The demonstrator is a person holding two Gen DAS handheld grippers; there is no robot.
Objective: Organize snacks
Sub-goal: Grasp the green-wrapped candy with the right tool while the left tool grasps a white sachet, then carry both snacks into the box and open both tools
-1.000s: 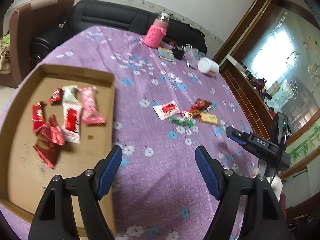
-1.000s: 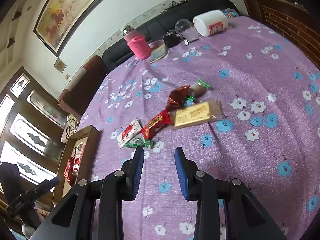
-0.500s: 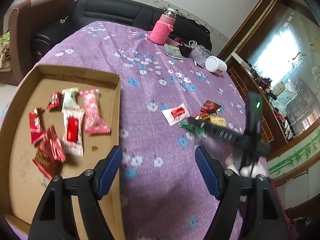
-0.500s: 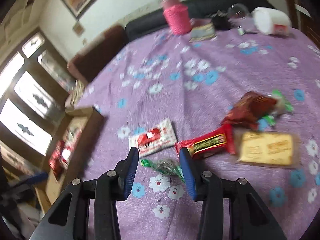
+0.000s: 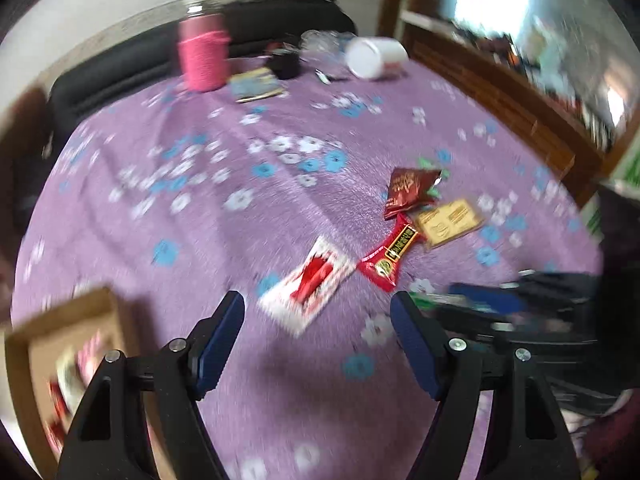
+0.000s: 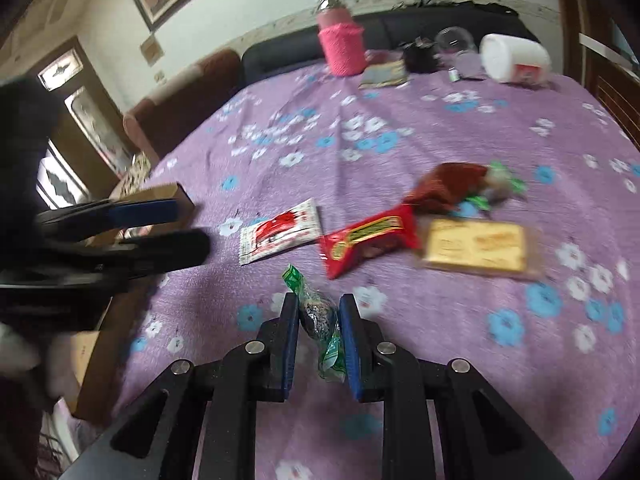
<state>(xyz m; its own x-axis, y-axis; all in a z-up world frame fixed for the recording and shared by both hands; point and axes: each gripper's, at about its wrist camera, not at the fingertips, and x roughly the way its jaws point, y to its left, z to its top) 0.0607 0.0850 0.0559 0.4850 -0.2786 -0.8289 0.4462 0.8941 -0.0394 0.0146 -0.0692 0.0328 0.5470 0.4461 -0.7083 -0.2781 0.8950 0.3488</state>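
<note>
Surface: purple floral tablecloth (image 6: 400, 128).
Right gripper (image 6: 319, 320): pads pinching the green-wrapped candy (image 6: 318, 316).
Left gripper (image 5: 318, 320): spread, empty, white-red packet (image 5: 308, 282) just ahead.
Box (image 5: 80, 312): cardboard, off to its left.
Risk: slick wrapper twisting free during carry.

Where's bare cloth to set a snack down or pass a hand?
Free: the wide stretch of cloth between the pink bottle and the snack cluster, and the near-right cloth below the yellow pack. Crowded: around the white pack and red pack, and the far edge by the white jar.
</note>
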